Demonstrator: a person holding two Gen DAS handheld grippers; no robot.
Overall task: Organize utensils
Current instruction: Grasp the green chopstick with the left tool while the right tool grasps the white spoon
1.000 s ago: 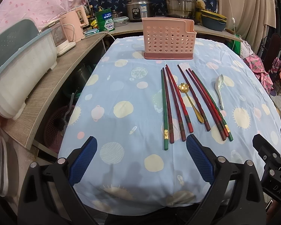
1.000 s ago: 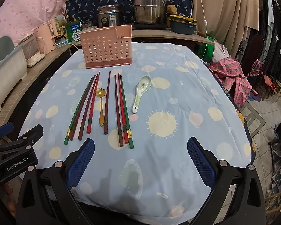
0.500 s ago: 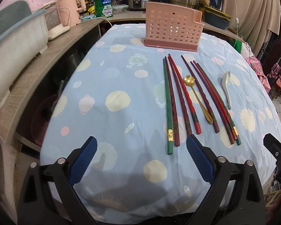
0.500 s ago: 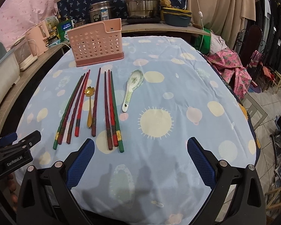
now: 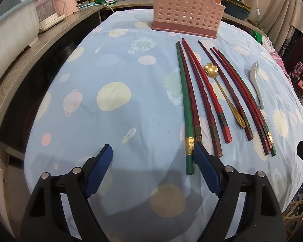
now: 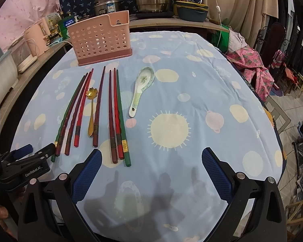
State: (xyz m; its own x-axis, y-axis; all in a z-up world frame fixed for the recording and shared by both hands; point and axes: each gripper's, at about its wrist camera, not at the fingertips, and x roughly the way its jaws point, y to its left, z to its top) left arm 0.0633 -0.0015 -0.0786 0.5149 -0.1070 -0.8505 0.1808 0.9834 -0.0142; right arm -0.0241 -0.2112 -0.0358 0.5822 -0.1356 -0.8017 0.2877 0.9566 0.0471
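Note:
Several red, dark red and green chopsticks lie side by side on the blue spotted tablecloth (image 5: 115,76); the leftmost is a green chopstick (image 5: 184,104). A gold flower spoon (image 5: 222,92) and a white ceramic spoon (image 5: 256,84) lie among and right of them. A pink perforated utensil holder (image 5: 185,8) stands at the far end. My left gripper (image 5: 153,167) is open, low over the cloth, with the green chopstick's near end just inside its right finger. My right gripper (image 6: 151,171) is open and empty, near the front edge, right of the chopsticks (image 6: 115,113). The holder (image 6: 101,38) and ceramic spoon (image 6: 141,88) show there too.
A wooden counter (image 5: 20,74) with a white bin, pink kettle and boxes runs along the left. Pots and a rice cooker (image 6: 107,6) stand behind the table. Pink cloth (image 6: 250,64) and chairs are at the right. The left gripper (image 6: 24,163) shows at the right view's lower left.
My left gripper has moved forward and down toward the near ends of the left chopsticks. My right gripper has edged forward and lower over the table.

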